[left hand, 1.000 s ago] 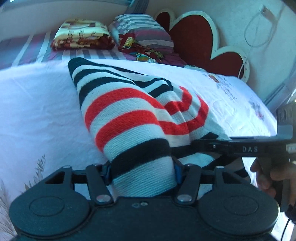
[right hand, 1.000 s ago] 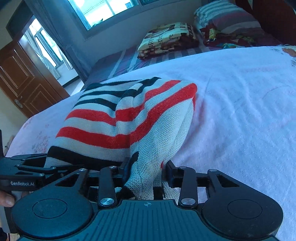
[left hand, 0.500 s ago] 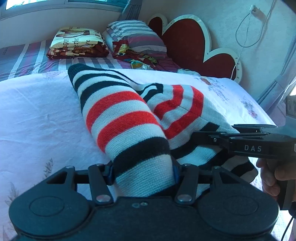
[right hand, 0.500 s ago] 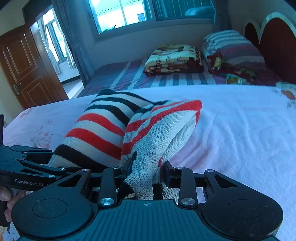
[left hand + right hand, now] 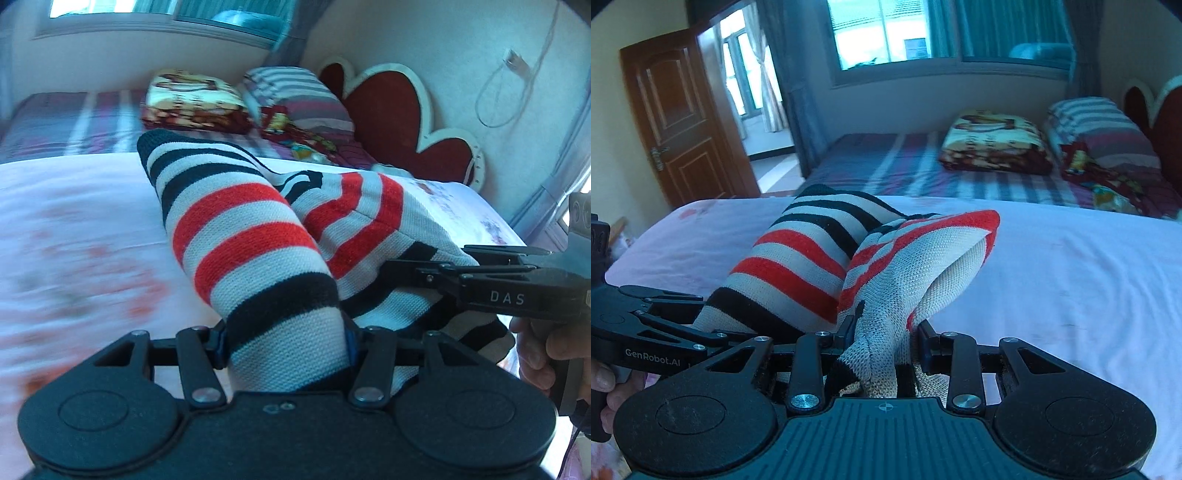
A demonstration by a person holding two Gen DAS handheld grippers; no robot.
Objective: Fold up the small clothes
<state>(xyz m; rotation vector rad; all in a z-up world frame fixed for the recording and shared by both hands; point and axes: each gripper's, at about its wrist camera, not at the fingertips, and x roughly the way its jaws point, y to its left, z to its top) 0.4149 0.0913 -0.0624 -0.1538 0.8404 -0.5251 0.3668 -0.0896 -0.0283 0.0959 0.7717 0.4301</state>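
Sweater (image 5: 236,229), striped red, black and white, bunched over pale bed (image 5: 74,206); left hand-held gripper (image 5: 286,345) and right hand-held gripper (image 5: 886,343) each pinch one knit fold.

You are looking at a knitted striped garment (image 5: 258,236), banded in white, red and black, bunching into two humped folds and rising off the pale floral bedsheet (image 5: 74,221), its near hem lifting while its far end is trailing on it.
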